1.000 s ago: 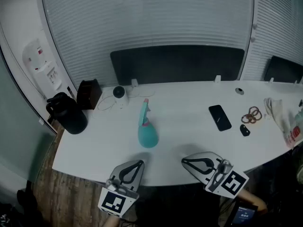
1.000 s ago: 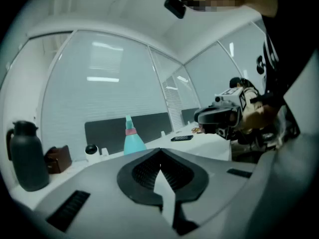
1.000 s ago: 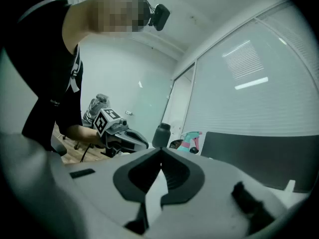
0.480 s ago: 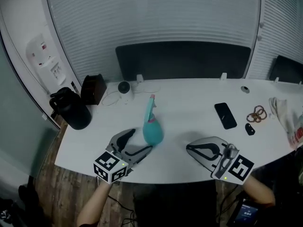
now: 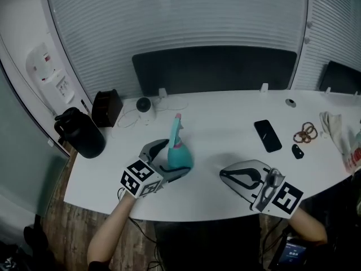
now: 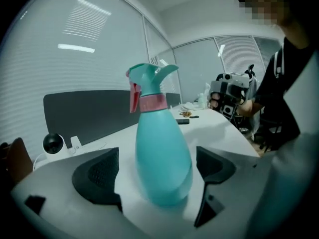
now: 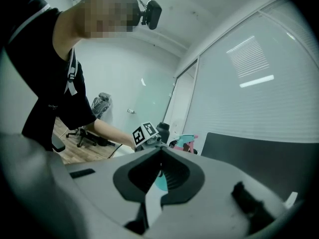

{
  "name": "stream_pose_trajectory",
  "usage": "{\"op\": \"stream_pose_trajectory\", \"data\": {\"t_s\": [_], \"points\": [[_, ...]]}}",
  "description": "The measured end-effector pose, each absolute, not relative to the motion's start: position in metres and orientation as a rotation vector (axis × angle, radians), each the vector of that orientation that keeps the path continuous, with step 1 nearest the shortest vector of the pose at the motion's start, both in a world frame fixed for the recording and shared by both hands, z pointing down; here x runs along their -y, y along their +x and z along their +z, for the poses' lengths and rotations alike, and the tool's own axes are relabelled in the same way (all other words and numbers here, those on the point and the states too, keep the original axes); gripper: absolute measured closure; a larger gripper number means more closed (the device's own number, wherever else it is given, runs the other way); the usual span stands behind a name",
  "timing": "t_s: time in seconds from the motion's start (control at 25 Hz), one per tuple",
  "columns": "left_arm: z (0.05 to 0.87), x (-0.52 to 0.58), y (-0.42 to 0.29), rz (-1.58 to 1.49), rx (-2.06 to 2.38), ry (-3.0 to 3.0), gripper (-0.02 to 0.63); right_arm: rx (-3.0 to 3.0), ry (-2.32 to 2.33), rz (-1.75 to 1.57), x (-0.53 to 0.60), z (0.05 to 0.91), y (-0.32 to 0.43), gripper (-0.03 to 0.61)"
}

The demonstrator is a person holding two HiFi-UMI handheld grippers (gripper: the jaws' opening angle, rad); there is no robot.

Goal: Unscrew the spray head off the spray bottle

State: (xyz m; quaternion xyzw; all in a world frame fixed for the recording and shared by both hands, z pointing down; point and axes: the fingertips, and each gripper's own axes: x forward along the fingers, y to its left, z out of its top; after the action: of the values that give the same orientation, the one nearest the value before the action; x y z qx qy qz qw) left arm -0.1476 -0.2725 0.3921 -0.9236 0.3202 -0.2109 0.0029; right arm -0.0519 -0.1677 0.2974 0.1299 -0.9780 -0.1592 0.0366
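A teal spray bottle [image 5: 180,156] stands upright on the white table [image 5: 225,123], its spray head [image 5: 176,126] sitting above a pink collar [image 6: 151,102]. My left gripper [image 5: 173,158] straddles the bottle's wide lower body [image 6: 162,158]. Its jaws have just been opening. The pads [image 6: 97,175] stand clear of the bottle on both sides, so it is open. My right gripper [image 5: 223,174] hovers to the right near the table's front edge, shut and empty, pointing at the bottle [image 7: 183,142].
A black jug [image 5: 82,133] and a dark box [image 5: 105,109] stand at the table's left end, with a small round camera [image 5: 144,105] and its cable behind the bottle. A phone [image 5: 267,135], rings [image 5: 304,133], a key fob [image 5: 297,151] and a cloth [image 5: 337,131] lie right.
My left gripper has come in from the table's front edge to the bottle, and its jaws have opened around the bottle's body. The right gripper has hardly moved.
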Motion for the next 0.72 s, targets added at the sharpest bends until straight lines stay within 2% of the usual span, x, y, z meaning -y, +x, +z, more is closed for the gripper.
{"op": "stream_pose_trajectory", "data": {"t_s": [0.72], "points": [[0.409,0.275,-0.134,-0.718,-0.903,-2.987,0.146,2.955,0.443,-0.441,0.199,0.320,-0.039,0.577]]}}
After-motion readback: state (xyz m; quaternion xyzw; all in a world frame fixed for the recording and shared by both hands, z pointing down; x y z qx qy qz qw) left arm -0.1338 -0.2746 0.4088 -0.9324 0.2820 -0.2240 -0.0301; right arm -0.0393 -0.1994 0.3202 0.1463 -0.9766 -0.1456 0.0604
